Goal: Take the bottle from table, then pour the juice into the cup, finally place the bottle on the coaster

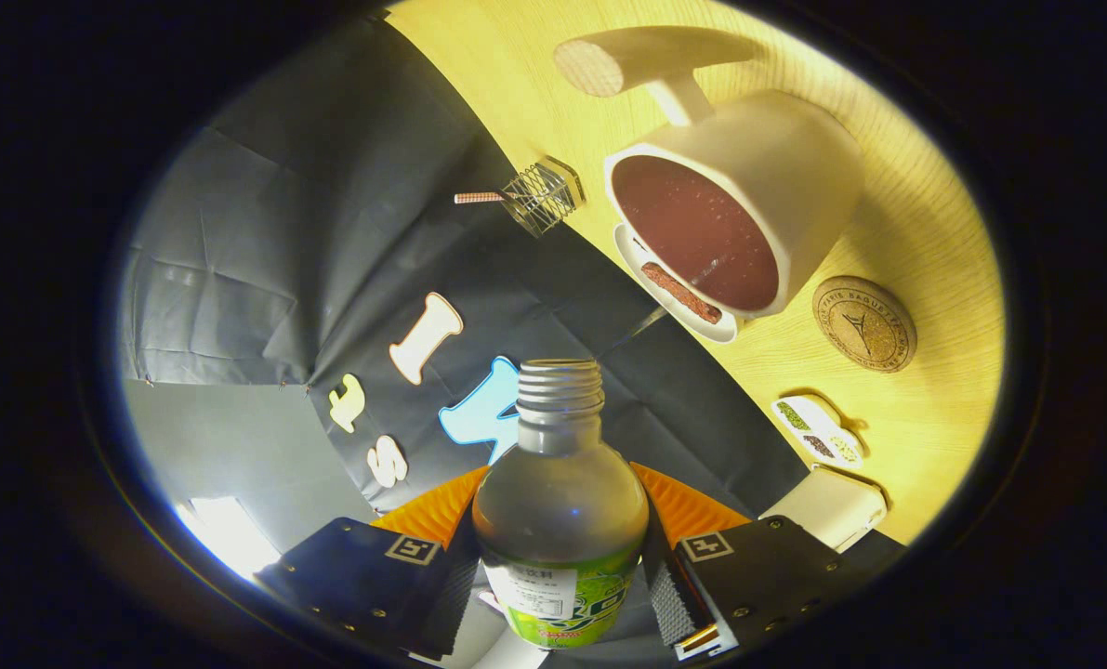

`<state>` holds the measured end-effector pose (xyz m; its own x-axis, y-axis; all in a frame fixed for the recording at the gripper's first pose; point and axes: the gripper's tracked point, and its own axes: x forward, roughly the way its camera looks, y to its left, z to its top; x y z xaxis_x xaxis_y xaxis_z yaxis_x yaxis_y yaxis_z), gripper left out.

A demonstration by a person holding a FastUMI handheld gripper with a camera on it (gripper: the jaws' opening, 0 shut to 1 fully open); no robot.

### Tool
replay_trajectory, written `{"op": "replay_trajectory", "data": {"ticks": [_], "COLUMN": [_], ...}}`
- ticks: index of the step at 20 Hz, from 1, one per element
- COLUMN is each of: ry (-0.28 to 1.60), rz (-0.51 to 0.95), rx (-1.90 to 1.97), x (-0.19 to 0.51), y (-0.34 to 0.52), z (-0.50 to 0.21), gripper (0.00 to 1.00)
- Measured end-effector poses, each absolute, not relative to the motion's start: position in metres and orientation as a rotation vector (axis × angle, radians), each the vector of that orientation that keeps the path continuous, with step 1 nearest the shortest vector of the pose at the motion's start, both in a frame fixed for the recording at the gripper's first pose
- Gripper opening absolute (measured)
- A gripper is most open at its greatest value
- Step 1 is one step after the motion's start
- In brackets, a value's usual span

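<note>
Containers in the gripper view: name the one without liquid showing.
The clear capless plastic bottle clamped in the gripper; the white cup beyond holds dark red juice.

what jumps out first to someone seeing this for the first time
The uncapped bottle stands out first, clamped between the tongs and tipped so the table looks slanted. Beyond its mouth sits a white cup with a dark red inside, and just beside the cup lies a round cork coaster on the yellow wooden table.

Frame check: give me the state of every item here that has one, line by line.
Bottle: uncapped, gripped, tipped toward the cup.
Tongs: shut on the bottle.
Cup: holds dark liquid, sits on a saucer.
Coaster: bare, beside the cup.
</note>
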<state>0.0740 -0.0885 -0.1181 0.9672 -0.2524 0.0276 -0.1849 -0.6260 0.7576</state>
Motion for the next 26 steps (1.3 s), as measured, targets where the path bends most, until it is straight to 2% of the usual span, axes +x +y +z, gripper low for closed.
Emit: {"op": "replay_trajectory", "data": {"ticks": [26], "ry": [-0.281], "rz": [-0.144], "rx": [2.247], "x": [0.074], "y": [-0.100], "z": [-0.133], "gripper": [0.78]}}
